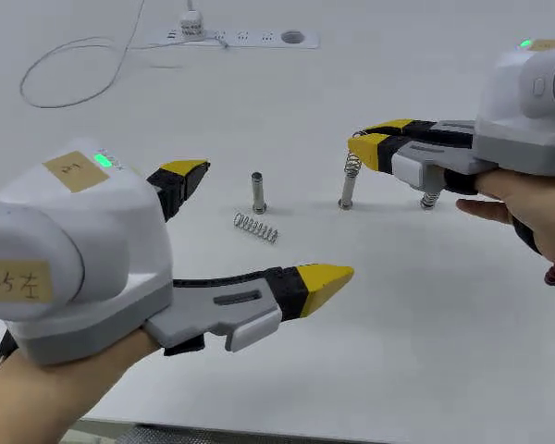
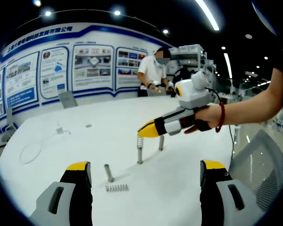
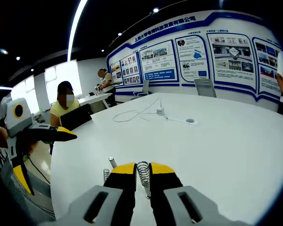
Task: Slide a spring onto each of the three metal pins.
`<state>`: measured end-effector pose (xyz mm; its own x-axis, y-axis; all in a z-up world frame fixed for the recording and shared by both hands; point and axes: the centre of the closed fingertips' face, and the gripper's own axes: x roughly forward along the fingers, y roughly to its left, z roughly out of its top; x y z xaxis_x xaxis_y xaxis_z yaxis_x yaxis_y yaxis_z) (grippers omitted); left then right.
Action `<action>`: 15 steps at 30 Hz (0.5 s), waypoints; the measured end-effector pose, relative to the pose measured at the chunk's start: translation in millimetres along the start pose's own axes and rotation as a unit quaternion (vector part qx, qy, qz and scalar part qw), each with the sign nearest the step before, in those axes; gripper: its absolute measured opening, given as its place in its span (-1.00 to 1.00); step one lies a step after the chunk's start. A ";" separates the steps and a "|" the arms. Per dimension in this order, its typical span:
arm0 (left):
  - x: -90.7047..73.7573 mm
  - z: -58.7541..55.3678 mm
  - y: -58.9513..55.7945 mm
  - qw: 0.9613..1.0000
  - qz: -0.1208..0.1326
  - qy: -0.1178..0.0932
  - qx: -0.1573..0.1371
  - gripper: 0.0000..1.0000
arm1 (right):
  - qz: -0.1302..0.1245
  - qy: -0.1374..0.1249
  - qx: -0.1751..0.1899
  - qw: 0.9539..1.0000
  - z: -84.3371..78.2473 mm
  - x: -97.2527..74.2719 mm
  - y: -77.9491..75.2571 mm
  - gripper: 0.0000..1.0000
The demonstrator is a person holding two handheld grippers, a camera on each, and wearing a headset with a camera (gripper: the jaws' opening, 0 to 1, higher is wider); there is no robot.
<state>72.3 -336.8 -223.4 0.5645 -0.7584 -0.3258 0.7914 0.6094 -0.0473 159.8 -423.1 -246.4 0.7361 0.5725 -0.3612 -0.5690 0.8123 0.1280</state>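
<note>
Three metal pins stand on the white table. The left pin (image 1: 257,192) (image 2: 108,173) (image 3: 112,162) is bare. A loose spring (image 1: 256,228) (image 2: 116,188) (image 3: 106,175) lies just in front of it. My right gripper (image 1: 361,144) (image 2: 148,130) (image 3: 144,171) is shut on a spring (image 1: 352,165) (image 2: 140,141) (image 3: 142,169) at the top of the middle pin (image 1: 348,190) (image 2: 140,155). The right pin (image 1: 429,199) (image 2: 161,142) carries a spring and is partly hidden under that gripper. My left gripper (image 1: 256,225) (image 2: 146,168) is open wide and holds nothing, near the loose spring.
A white power strip (image 1: 236,37) and a looped cable (image 1: 74,65) lie at the table's far side. The table's near edge (image 1: 259,433) runs along the bottom. People sit and stand at other desks in the background (image 3: 66,106).
</note>
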 end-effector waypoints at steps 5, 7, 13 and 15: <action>0.1 -0.3 0.0 1.000 0.000 0.001 0.000 0.93 | 0.000 0.006 -0.001 1.000 -3.6 1.0 0.1 -0.78; 0.1 0.3 0.0 1.000 0.000 0.000 -0.001 0.92 | -0.002 0.007 -0.001 1.000 -5.5 0.9 -0.4 -0.78; 0.8 0.5 -1.3 1.000 -0.002 0.001 0.000 0.91 | -0.005 0.016 0.001 1.000 -14.7 3.4 0.5 -0.78; 0.9 0.4 -1.4 1.000 -0.002 0.002 0.000 0.90 | -0.009 0.021 -0.001 1.000 -18.7 4.6 0.4 -0.78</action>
<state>71.8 -338.4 -223.3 0.5602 -0.7600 -0.3294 0.7938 0.6063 -0.0489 156.1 -422.2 -265.3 0.7297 0.5528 -0.4024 -0.5569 0.8220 0.1194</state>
